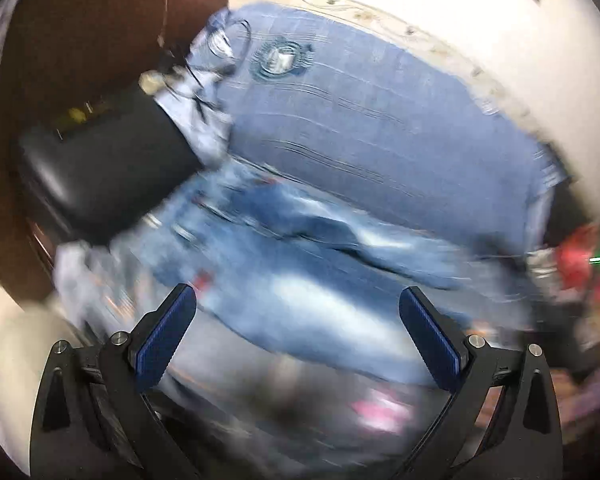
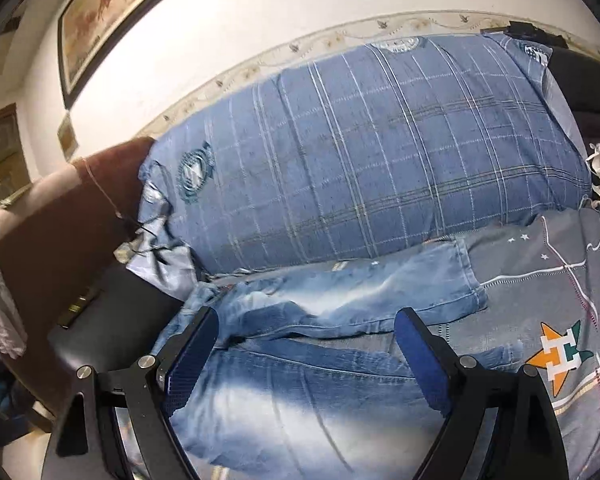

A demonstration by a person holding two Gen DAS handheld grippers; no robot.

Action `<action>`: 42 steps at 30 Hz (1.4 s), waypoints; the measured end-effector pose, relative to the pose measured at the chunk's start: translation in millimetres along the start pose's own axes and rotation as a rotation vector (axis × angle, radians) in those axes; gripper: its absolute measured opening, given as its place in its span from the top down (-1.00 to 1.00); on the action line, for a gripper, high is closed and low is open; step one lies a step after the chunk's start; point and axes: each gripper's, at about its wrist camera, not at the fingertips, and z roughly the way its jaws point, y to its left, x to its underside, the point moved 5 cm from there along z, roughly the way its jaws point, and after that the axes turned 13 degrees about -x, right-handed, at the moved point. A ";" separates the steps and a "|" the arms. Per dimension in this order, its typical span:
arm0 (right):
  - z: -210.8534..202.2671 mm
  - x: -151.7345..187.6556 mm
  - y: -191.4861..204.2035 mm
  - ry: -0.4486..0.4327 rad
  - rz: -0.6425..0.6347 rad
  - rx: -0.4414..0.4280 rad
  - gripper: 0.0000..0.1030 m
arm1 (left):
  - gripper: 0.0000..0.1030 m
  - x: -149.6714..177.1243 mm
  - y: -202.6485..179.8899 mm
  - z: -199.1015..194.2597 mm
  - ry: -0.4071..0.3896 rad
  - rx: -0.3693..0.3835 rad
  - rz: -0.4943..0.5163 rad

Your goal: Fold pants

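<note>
The jeans lie spread on the bed sheet, ahead of and below both grippers. The right gripper and left gripper hover above the denim, jaws released, gripping nothing. Only the right view shows both legs sharply (the left is blurred), below the plaid pillow.

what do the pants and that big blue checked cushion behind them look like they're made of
The pants look like washed denim: blue with faded pale patches, stitched seams and a hemmed leg end. The cushion looks like soft woven fabric, matte blue with thin light check lines and a round printed badge; whether it is cotton or a blend cannot be told.
</note>
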 end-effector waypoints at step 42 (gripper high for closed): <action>116.9 17.7 -10.9 0.190 -0.001 0.029 -0.65 | -0.89 -61.7 -34.3 183.3 0.016 -0.103 0.263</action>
